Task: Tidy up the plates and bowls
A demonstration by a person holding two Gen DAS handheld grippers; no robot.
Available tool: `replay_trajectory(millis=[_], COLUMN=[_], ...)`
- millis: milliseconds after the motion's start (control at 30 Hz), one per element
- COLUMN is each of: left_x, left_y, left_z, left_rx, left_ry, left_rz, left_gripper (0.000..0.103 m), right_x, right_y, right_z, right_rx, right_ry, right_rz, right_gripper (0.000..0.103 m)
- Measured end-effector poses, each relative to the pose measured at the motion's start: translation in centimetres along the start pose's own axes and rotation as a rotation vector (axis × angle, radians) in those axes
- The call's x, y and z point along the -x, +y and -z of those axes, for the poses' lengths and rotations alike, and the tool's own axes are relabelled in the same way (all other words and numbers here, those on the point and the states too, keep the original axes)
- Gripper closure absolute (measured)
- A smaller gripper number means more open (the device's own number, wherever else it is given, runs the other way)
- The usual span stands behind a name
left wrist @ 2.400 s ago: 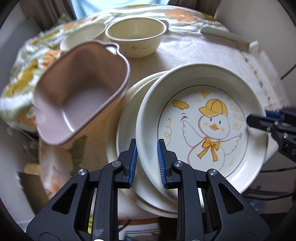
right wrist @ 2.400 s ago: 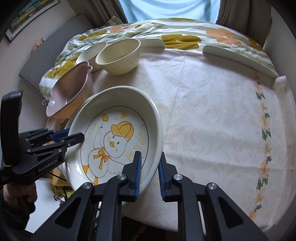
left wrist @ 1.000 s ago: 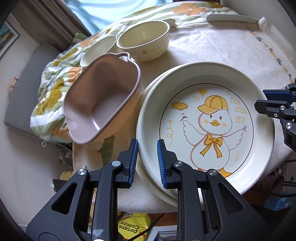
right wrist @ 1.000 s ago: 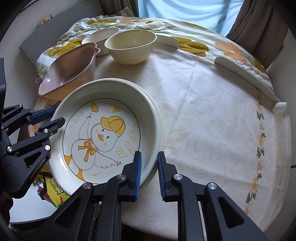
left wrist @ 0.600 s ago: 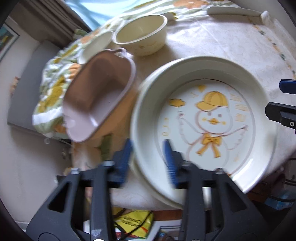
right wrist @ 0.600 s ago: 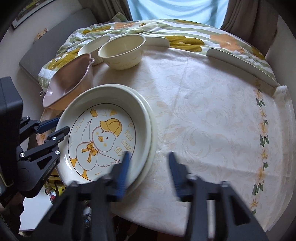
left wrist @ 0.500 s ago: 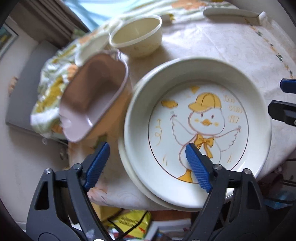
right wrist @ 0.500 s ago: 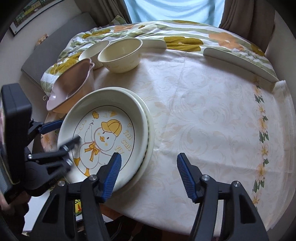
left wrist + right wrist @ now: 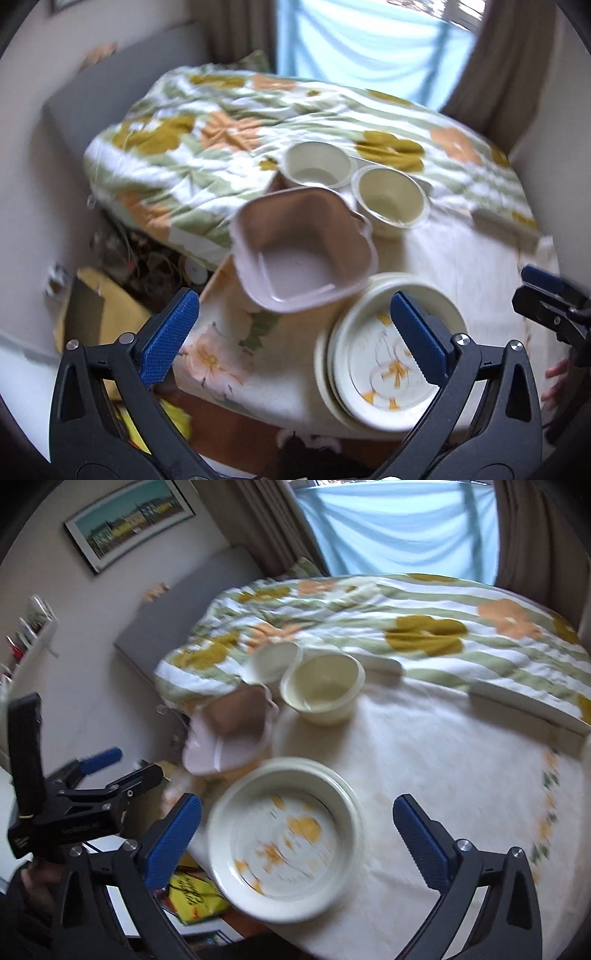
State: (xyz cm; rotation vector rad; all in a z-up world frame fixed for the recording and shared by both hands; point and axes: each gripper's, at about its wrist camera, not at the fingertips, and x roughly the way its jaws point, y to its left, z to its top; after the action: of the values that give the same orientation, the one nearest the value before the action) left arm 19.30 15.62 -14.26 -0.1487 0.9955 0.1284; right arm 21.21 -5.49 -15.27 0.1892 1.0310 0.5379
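Now the duck plate [image 9: 286,843] lies nested on the plate stack [image 9: 325,373] at the desk [image 9: 436,760] edge, so that stacking step looks finished. Both the left gripper [image 9: 295,332] and right gripper [image 9: 297,836] are opening, fingers wide apart and empty; the plate sits low in each frame, touched by neither. Next the bowls probably want gathering: the pink square bowl [image 9: 303,251], mid-frame in the left view, just above the plates, and the two cream bowls [image 9: 389,201] beyond it call for a fresh reach and a rim grip.
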Motion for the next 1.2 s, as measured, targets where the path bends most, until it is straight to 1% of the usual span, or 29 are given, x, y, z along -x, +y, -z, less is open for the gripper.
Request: replay_trajectory(millis=[100,167,200,267,367,433,500,567,600,633,667,700,733,767,800,833,867,933,1033,1200], left_x=[-2.2,-3.9,-5.0,-6.8,-9.7,-11.4,-12.9,-14.0,-14.6,-15.1,-15.5,-15.8,-16.2,-16.4,-16.6,-16.7,-16.8,-16.7,-16.5,-15.2], left_y=[2.3,3.3,3.9,4.8,5.7,5.8,6.0,5.9,5.9,5.8,5.8,5.8,5.8,5.9,6.0,6.0,6.0,6.1,5.9,5.5], left_z=[-0.8,-1.0,-1.1,-1.1,-1.0,-0.9,-0.9,-1.0,-1.0,-1.1,-1.1,-1.2,-1.3,-1.3,-1.3,-1.4,-1.4,-1.5,-1.7,-2.3], left_rx=[0.072,0.113,0.136,0.171,0.207,0.213,0.215,0.218,0.219,0.215,0.206,0.2,0.196,0.194,0.192,0.189,0.187,0.179,0.153,0.103], left_ry=[0.013,0.037,0.052,0.083,0.131,0.161,0.187,0.212,0.221,0.225,0.229,0.232,0.235,0.238,0.238,0.239,0.239,0.236,0.227,0.191], left_rz=[0.023,0.041,0.053,0.074,0.091,0.1,0.108,0.117,0.122,0.124,0.119,0.117,0.117,0.121,0.118,0.115,0.115,0.119,0.113,0.103], left_gripper=[0.0,0.0,0.001,0.0,0.003,0.01,0.027,0.041,0.048,0.051,0.057,0.065,0.068,0.071,0.074,0.075,0.078,0.08,0.08,0.08], right_x=[-2.9,-5.5,-6.0,-8.6,-12.2,-14.3,-15.7,-17.3,-17.8,-18.5,-19.1,-19.6,-19.8,-20.0,-20.2,-20.4,-20.6,-20.7,-20.6,-20.0], right_y=[0.6,0.9,1.2,1.6,1.5,1.4,1.4,1.7,1.9,2.1,2.2,2.3,2.4,2.4,2.4,2.5,2.6,2.8,3.3,3.6], right_z=[-2.1,-3.4,-3.3,-4.0,-4.6,-4.9,-5.1,-5.2,-5.3,-5.2,-5.3,-5.2,-5.2,-5.1,-5.1,-5.1,-5.1,-5.1,-4.9,-4.9], right_rx=[0.025,0.038,0.038,0.042,0.016,0.007,0.004,0.017,0.021,0.024,0.024,0.023,0.022,0.023,0.026,0.03,0.041,0.06,0.082,0.069], right_ry=[0.055,0.099,0.108,0.16,0.216,0.242,0.264,0.286,0.296,0.306,0.312,0.316,0.316,0.317,0.316,0.317,0.319,0.314,0.301,0.273], right_rz=[-0.014,-0.002,0.006,0.015,-0.025,-0.041,-0.042,-0.044,-0.044,-0.044,-0.041,-0.04,-0.038,-0.035,-0.028,-0.024,-0.019,0.0,0.028,0.027], right_gripper=[0.0,0.0,0.0,0.0,0.0,0.0,0.003,0.018,0.022,0.029,0.035,0.038,0.045,0.049,0.058,0.073,0.083,0.089,0.089,0.089])
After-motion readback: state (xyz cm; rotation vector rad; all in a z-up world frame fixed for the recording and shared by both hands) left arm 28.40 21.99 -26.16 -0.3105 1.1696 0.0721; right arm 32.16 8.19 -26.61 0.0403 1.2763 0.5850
